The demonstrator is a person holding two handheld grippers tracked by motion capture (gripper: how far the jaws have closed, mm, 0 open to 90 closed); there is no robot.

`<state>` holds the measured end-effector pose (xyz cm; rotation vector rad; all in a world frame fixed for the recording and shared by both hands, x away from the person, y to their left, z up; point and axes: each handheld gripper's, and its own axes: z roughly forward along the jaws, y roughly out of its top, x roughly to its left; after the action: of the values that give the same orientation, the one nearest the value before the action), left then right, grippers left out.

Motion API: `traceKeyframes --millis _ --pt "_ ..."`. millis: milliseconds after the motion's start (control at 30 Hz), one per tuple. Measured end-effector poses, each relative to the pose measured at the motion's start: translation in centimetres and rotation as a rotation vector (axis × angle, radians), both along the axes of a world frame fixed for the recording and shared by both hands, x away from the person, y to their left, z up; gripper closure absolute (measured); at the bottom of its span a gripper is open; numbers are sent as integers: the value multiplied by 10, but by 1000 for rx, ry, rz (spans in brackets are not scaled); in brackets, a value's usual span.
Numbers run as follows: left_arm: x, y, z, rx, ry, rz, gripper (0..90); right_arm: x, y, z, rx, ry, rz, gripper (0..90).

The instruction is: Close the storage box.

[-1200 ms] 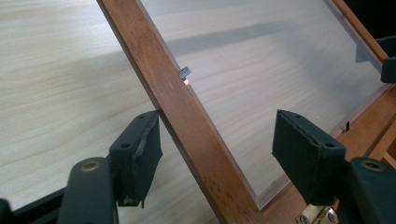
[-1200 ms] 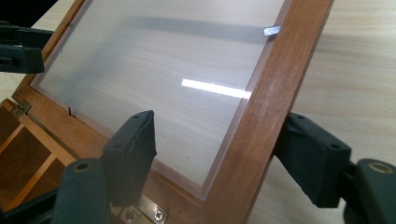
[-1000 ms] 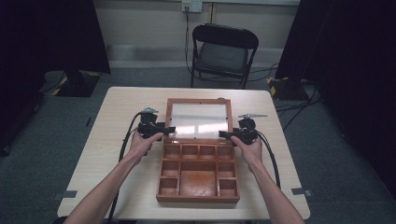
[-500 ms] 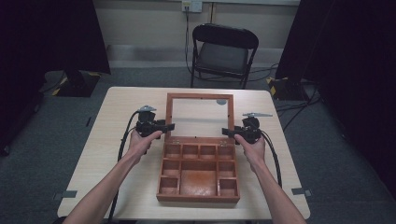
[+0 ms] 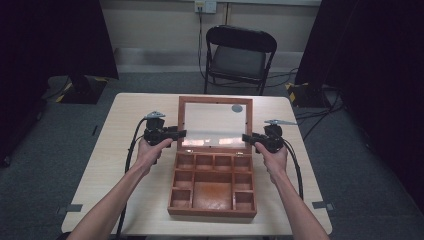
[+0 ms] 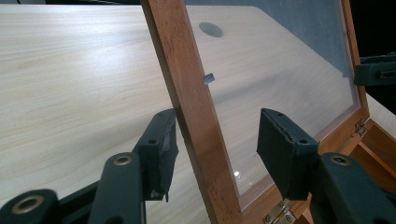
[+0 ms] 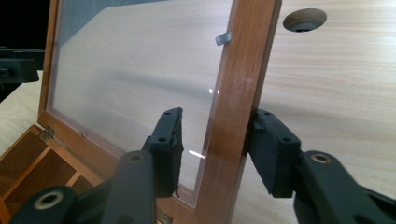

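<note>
Nearest the person, the wooden box (image 5: 212, 192) sits on the pale surface (image 5: 125, 180) with its compartments open to view, its front edge close to the surface's near edge. At the back of the box the glass-paned lid (image 5: 216, 125) stands raised on its hinges, leaning away from the person. The left hand-held gripper (image 5: 176, 134) has its jaws spread around the lid's left frame rail: in the left gripper view (image 6: 212, 142) one pad lies against the outer side of the wood, the other stands off the glass. The right hand-held gripper (image 5: 247, 137) straddles the right rail likewise; in the right gripper view (image 7: 215, 144) the outer pad touches the wood and the inner one stands clear. Beyond the lid, a round hole (image 5: 237, 108) shows in the surface, and a black folding chair (image 5: 239, 57) stands behind.
</note>
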<state>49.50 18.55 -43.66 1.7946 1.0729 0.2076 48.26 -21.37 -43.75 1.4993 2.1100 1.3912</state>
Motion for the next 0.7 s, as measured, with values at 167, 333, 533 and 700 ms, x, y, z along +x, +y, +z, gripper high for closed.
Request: traceKeyframes --millis 167,333,533,700 --pt "-1 1 0 -18 -5 -6 483 -1 -2 1 8 -1 -9 625" --pt "-2 2 2 -30 -10 -9 485 -2 -3 3 14 -3 -11 640" --pt "-4 -1 5 -41 -22 -24 498 -6 -4 8 24 -34 2 658" --pt "-8 -2 8 -33 -35 -27 502 -10 -4 11 30 -43 9 646"
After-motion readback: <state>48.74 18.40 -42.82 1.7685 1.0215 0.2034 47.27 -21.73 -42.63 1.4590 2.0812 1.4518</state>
